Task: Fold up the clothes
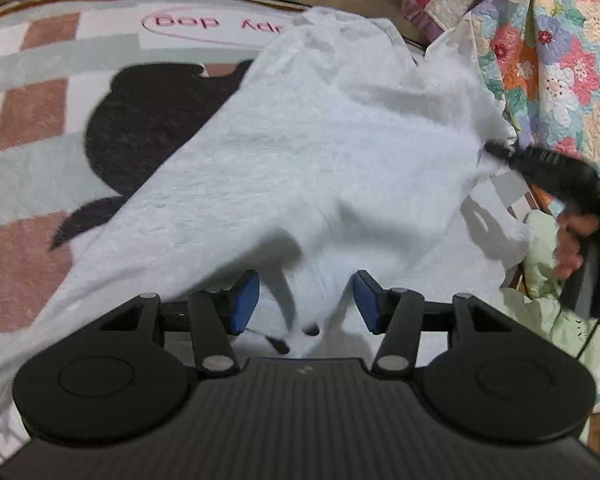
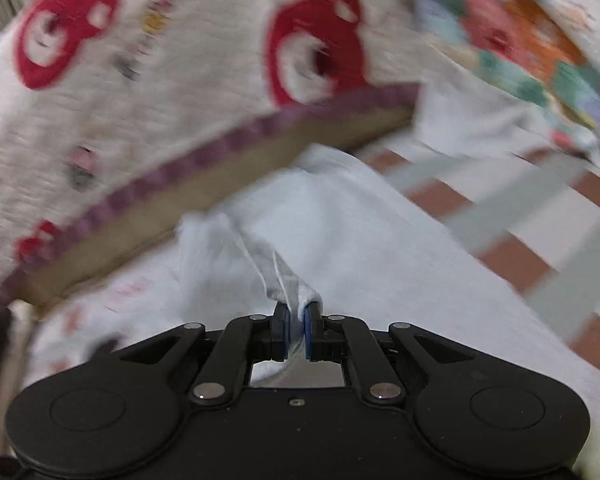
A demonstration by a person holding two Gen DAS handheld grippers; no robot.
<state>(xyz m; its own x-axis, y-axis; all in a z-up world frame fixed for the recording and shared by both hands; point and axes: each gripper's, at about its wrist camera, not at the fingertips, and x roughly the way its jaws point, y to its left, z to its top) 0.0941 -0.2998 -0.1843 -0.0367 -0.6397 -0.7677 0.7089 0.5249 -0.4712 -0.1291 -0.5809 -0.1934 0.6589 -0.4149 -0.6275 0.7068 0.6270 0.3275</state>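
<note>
The pale blue garment (image 1: 300, 152) lies spread across the checked blanket with the dark cartoon figure (image 1: 40, 120), below a quilt with red bears (image 2: 140, 100). The right claw (image 2: 296, 334) is pressed together, pinching a bunched edge of the garment. The left claw (image 1: 306, 304) hovers spread, its blue pads (image 1: 246, 300) apart over the cloth.

We see a pale blue garment (image 1: 300, 152) of soft, matt knit cloth, lying on a fleecy blanket (image 1: 32, 128) with a napped surface. Beside that blanket, the floral quilt (image 1: 560, 60) is stitched, puckered cotton. The left gripper (image 1: 306, 304) is matt black plastic with ribbed housing, shiny metal pivot pins and blue rubbery pads (image 1: 246, 300).
</note>
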